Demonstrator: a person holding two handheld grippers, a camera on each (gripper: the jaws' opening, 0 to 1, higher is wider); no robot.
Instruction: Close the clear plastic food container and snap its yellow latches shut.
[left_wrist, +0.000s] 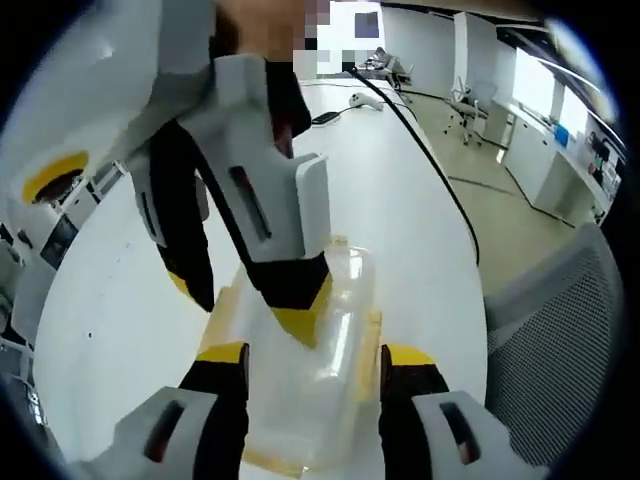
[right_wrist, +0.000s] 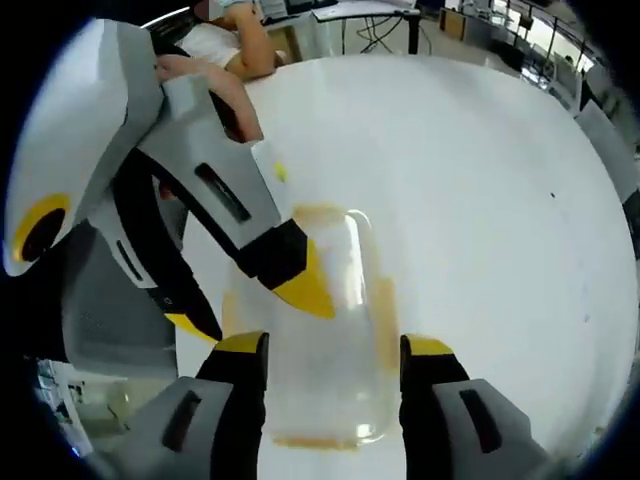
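The clear plastic container (left_wrist: 320, 350) (right_wrist: 335, 340) lies on the white table (left_wrist: 120, 300) (right_wrist: 480, 180) with its lid on top. Pale yellow latches (left_wrist: 372, 325) (right_wrist: 385, 320) run along its sides and ends. My left gripper (left_wrist: 312, 365) is open, its yellow-tipped jaws standing on either side of the container. My right gripper (right_wrist: 332, 360) is open in the same way from the opposite end. In each view the other gripper (left_wrist: 245, 305) (right_wrist: 250, 305) reaches in from the upper left, one fingertip (left_wrist: 300, 322) (right_wrist: 305, 288) over the lid and the other beside the container.
A black cable (left_wrist: 430, 160) runs across the table toward a phone (left_wrist: 325, 117) and a white object (left_wrist: 365, 100) at the far end. A grey mesh chair (left_wrist: 560, 330) stands off the table's edge. A person's arm (right_wrist: 250, 40) rests beyond the table.
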